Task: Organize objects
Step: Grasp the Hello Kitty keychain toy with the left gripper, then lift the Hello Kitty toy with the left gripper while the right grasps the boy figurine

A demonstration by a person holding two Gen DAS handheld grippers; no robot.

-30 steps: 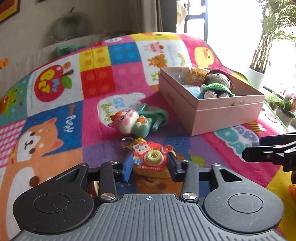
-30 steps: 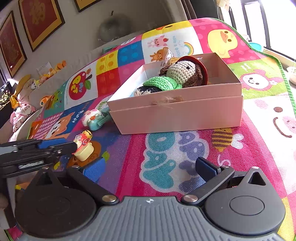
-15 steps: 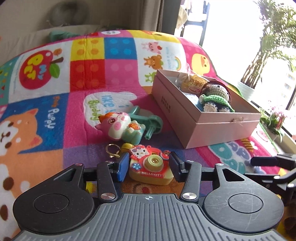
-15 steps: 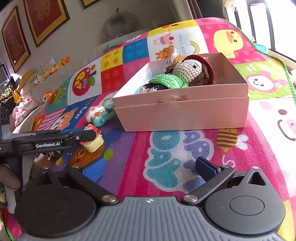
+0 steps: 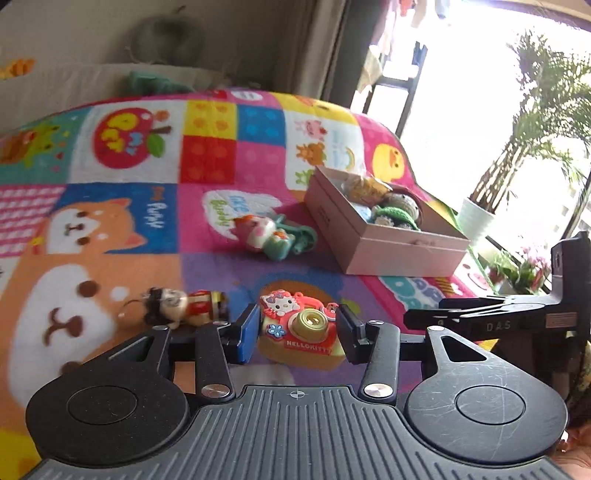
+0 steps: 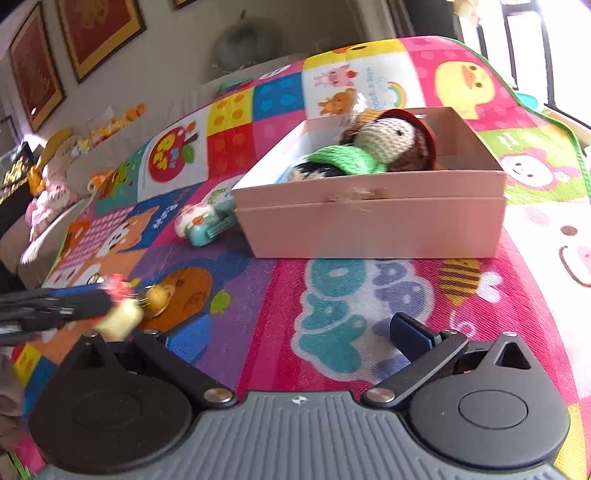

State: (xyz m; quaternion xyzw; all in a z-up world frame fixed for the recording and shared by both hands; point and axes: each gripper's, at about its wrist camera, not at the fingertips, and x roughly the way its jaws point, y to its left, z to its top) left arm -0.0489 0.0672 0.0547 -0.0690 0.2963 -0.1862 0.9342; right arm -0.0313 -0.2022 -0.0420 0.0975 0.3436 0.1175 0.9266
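My left gripper (image 5: 297,334) is shut on a red and yellow Hello Kitty toy camera (image 5: 301,332) and holds it above the colourful play mat (image 5: 110,229); it also shows blurred in the right wrist view (image 6: 122,314). A pink box (image 5: 380,236) holds a crocheted doll (image 6: 376,147) and other small toys. A cat toy with a green handle (image 5: 273,236) lies left of the box. A small doll figure in red (image 5: 181,306) lies on the mat to my left. My right gripper (image 6: 291,339) is open and empty, low over the mat in front of the box (image 6: 373,225).
Potted plants (image 5: 517,155) stand by the bright window on the right. Framed pictures (image 6: 96,33) hang on the back wall, and plush toys (image 6: 51,184) sit along the mat's far left edge. The right gripper's body (image 5: 517,314) sits close to my left gripper.
My left gripper has lifted the toy camera off the mat and pulled back from the box. The small doll figure has come into view. The right gripper stays open.
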